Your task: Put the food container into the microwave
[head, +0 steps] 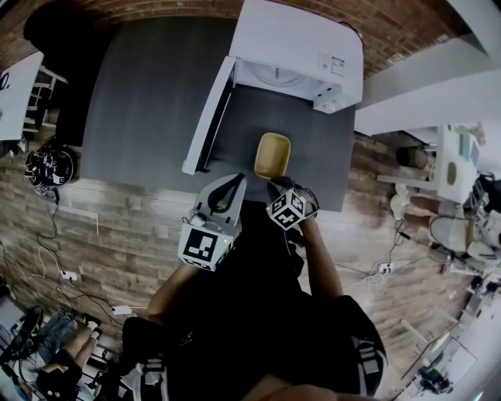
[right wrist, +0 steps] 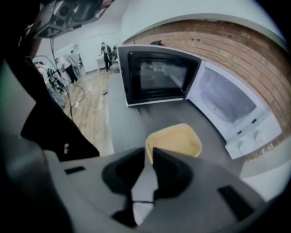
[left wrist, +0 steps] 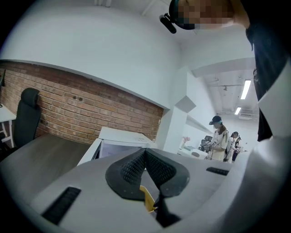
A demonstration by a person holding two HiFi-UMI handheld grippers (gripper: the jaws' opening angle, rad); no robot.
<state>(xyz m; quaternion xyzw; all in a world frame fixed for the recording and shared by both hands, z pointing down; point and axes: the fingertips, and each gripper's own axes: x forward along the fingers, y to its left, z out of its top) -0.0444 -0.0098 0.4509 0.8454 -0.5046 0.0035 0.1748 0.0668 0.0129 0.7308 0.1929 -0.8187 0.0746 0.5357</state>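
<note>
A yellow food container [head: 272,154] [right wrist: 175,139] rests on the grey table [head: 149,94] in front of the white microwave [head: 301,47] [right wrist: 227,98]. The microwave's door [head: 207,117] [right wrist: 157,77] is swung wide open to the left. At the container's near rim sits my right gripper [head: 275,186] [right wrist: 150,152], its jaws closed on that rim. To its left, over the table's front edge, my left gripper [head: 233,184] [left wrist: 145,150] is shut and holds nothing. A sliver of yellow container [left wrist: 148,200] shows below its jaws, and the microwave [left wrist: 120,141] lies ahead.
A brick wall [head: 156,8] runs behind the table. A dark office chair [left wrist: 25,118] stands at the table's far left. Cables and gear [head: 47,164] lie on the wood floor to the left. People [left wrist: 220,139] stand at desks in the distance.
</note>
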